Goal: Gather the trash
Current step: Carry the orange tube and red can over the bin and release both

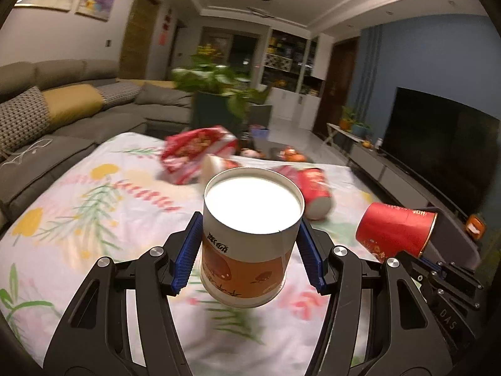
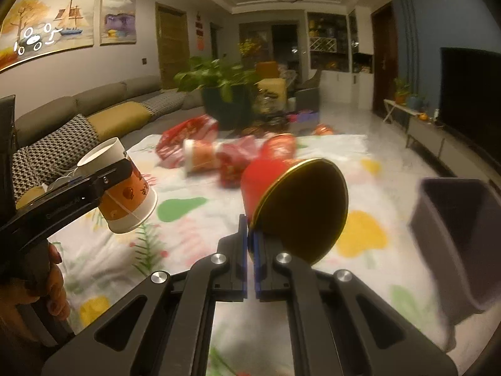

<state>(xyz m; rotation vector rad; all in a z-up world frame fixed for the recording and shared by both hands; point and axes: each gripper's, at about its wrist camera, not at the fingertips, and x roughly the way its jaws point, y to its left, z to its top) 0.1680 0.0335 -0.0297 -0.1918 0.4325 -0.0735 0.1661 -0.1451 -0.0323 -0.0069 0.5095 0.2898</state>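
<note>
My left gripper (image 1: 250, 228) is shut on an orange and white paper cup (image 1: 247, 250), blue pads (image 1: 188, 253) against its sides, its base turned up and its mouth down. In the right wrist view the same cup (image 2: 128, 197) hangs at the left in the left gripper (image 2: 103, 185). My right gripper (image 2: 249, 228) is shut on the rim of a red cup with a gold inside (image 2: 300, 210), held above the cloth. That red cup (image 1: 391, 232) shows at the right of the left wrist view. More trash lies further back: a red snack bag (image 2: 188, 134), an orange cup on its side (image 2: 200, 156) and a red cup (image 2: 278, 147).
A floral cloth (image 2: 360, 238) covers the table. A dark bin (image 2: 454, 244) stands at its right side. A grey sofa (image 1: 78, 116) runs along the left, a potted plant (image 1: 216, 91) stands beyond the table, and a TV (image 1: 444, 147) is on the right. A hand (image 2: 56, 282) holds the left gripper.
</note>
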